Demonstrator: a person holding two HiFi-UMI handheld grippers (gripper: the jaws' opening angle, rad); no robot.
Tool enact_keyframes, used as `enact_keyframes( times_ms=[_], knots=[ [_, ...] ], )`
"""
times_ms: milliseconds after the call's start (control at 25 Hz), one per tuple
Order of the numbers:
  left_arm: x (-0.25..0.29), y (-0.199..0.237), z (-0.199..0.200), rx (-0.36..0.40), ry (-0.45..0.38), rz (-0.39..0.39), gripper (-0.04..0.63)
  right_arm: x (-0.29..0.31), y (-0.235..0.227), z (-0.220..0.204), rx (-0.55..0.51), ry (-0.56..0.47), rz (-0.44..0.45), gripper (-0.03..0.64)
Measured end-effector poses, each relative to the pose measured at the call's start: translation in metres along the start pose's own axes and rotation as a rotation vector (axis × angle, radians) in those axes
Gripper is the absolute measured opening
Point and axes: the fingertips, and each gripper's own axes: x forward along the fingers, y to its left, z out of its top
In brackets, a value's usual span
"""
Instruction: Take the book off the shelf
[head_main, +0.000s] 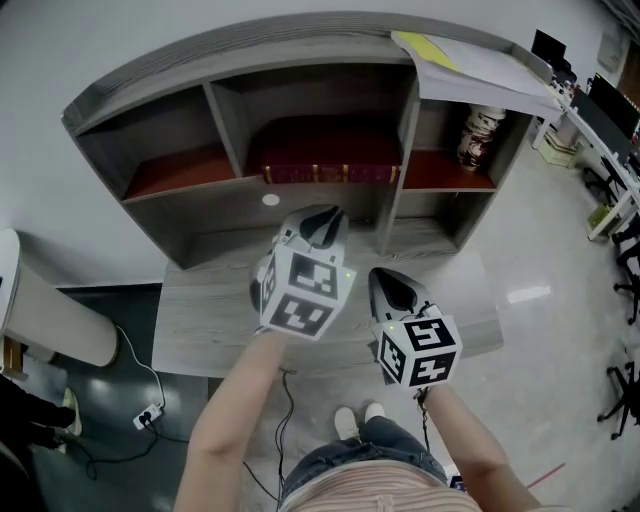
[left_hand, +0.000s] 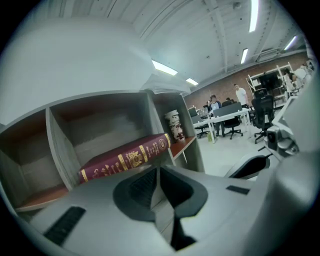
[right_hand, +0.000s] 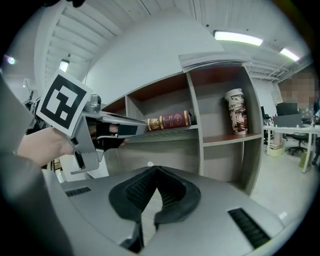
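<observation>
Grey desk (head_main: 200, 315) bears a shelf (head_main: 398, 175) holding one maroon book (head_main: 325, 148).

Grey shelf (head_main: 250, 45) stands on the bench (head_main: 215, 310); maroon book (head_main: 325, 172) lies flat in its middle compartment; patterned cup (head_main: 480, 135) in the right one; papers (head_main: 490, 70) on top.
</observation>
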Motion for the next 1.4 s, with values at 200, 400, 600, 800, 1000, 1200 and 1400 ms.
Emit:
enact_keyframes(
  times_ms=[200, 400, 600, 800, 1000, 1200, 1400],
  knots=[
    [0.003, 0.008, 0.004, 0.047, 0.027, 0.01, 0.015, 0.004, 0.006, 0.002, 0.006, -0.001, 0.009, 0.008],
    [0.006, 0.014, 0.011, 0.131, 0.049, 0.023, 0.025, 0.007, 0.011, 0.006, 0.016, -0.004, 0.024, 0.008],
    [0.013, 0.017, 0.02, 0.25, 0.076, 0.027, 0.068, 0.01, 0.012, 0.005, 0.024, -0.004, 0.031, 0.008],
    [0.023, 0.015, 0.025, 0.382, 0.121, 0.009, 0.118, 0.011, 0.007, 0.001, 0.038, 0.004, 0.024, 0.008],
    [0.03, 0.016, 0.031, 0.462, 0.144, 0.007, 0.143, 0.012, 0.004, -0.002, 0.048, 0.012, 0.018, 0.008],
    [0.038, 0.016, 0.033, 0.588, 0.167, 0.027, 0.17, 0.013, 0.001, -0.002, 0.054, 0.018, 0.014, 0.008],
    [0.044, 0.014, 0.033, 0.725, 0.186, 0.051, 0.183, 0.014, -0.001, -0.004, 0.057, 0.022, 0.009, 0.008]
  ],
)
